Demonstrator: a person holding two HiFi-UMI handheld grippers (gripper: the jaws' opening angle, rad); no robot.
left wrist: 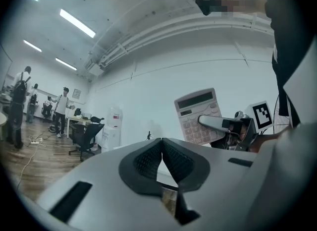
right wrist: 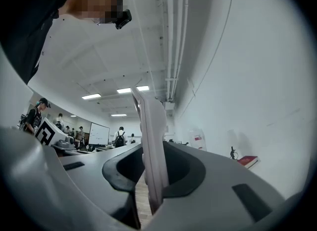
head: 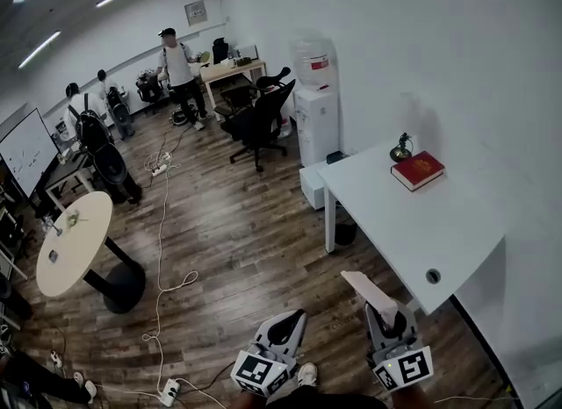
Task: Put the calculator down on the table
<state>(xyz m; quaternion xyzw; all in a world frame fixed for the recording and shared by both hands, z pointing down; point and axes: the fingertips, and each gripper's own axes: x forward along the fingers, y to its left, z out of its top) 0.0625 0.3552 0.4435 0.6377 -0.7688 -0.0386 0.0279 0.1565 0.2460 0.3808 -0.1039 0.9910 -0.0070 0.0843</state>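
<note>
- Pale pink-grey plastic: the calculator point(right wrist: 151, 145) stands edge-on between the dark fingers point(right wrist: 190, 170) of the right gripper point(right wrist: 151, 163), which are clamped on its lower part.
- In the left gripper view the calculator's keys and display face the camera, and it rises upright out of the right gripper.
- In the head view the calculator point(head: 369, 291) is held in the air, tilted up and away from the right gripper point(head: 388, 318), just short of the near corner of the white counter point(head: 413, 223). It does not touch the counter.
- The left gripper point(left wrist: 162, 158) has its fingers point(left wrist: 143, 163) pressed together with nothing between them. In the head view it point(head: 283, 333) hangs over the wooden floor point(head: 237, 232), beside the right gripper.
- At the far end of the counter lies a red book point(head: 418, 170), with a small dark ornament point(head: 401, 147) just behind it.
- Beyond the counter a water dispenser point(head: 316, 109) stands against the white wall, with a black office chair point(head: 263, 122) near it.
- A round table point(head: 75, 240) stands at the left, and a person point(head: 180, 69) stands far back in the room.
</note>
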